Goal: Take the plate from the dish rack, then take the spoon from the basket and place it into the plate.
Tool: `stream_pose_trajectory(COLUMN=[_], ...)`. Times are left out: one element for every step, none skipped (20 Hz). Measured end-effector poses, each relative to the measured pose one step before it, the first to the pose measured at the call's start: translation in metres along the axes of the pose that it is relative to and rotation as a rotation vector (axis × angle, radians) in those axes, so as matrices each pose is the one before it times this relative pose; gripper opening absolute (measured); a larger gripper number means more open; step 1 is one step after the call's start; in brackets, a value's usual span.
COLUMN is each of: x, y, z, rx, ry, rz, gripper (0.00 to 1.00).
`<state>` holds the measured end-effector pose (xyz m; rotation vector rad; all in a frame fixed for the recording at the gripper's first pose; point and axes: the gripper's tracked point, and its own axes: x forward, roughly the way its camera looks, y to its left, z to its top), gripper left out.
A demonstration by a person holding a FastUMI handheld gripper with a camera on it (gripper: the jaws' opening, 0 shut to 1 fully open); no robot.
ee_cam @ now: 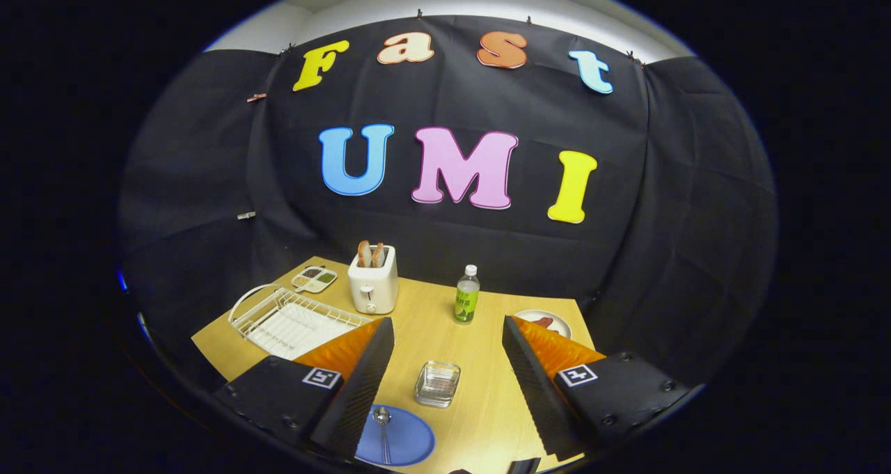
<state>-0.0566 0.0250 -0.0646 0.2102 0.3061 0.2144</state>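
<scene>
Silver spoon (382, 425) on blue plate (407, 440); jaws apart

A: Where's the spoon (382, 424)?
B: On the plate (407, 440), near table (480, 418) edge, just inside the left finger (355, 390).
A: Gripper (449, 397)?
B: Fingers wide apart, nothing btwn them but table; basket (437, 383) sits in the gap, just beyond the plate.
A: Dish rack (296, 319)?
B: Far left, beyond left finger. Small tray (314, 278) behind it, toaster (373, 284) to its right w/ bread (371, 253) in the slots.
A: Rest?
B: Bottle (466, 294) upright, mid-table, right of toaster. Second plate (550, 319) far right w/ food, partly behind right finger (539, 383).
</scene>
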Motion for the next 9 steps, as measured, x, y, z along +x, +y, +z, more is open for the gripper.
stream_pose_trajectory(x=[-0.00345,-0.00224,-0.00263,-0.00051,-0.00296,-0.00164,-0.00078,-0.0015,0.00023], y=[-0.00267,-0.0022,-0.0032,-0.00267,-0.00246,-0.00216,-0.00364,-0.00332,-0.00333], z=[0.00829,0.00694,0.00655,0.00567,0.0062,0.00606,0.00517,0.00474,0.00356], rx=[-0.00227,-0.00334,-0.00424,-0.00325,0.00036,0.00034,-0.00068,-0.00286,-0.00846], ry=[-0.02022,-0.01523,-0.01807,-0.01182,-0.01183,-0.01304,-0.01259,-0.01183,-0.01103], rz=[-0.00133,0.00175,0.00212,0.00358,0.00489,0.00479,0.00236,0.002,0.00244], gripper=[0.96,0.97,0.96,0.96,0.96,0.96,0.96,0.96,0.96])
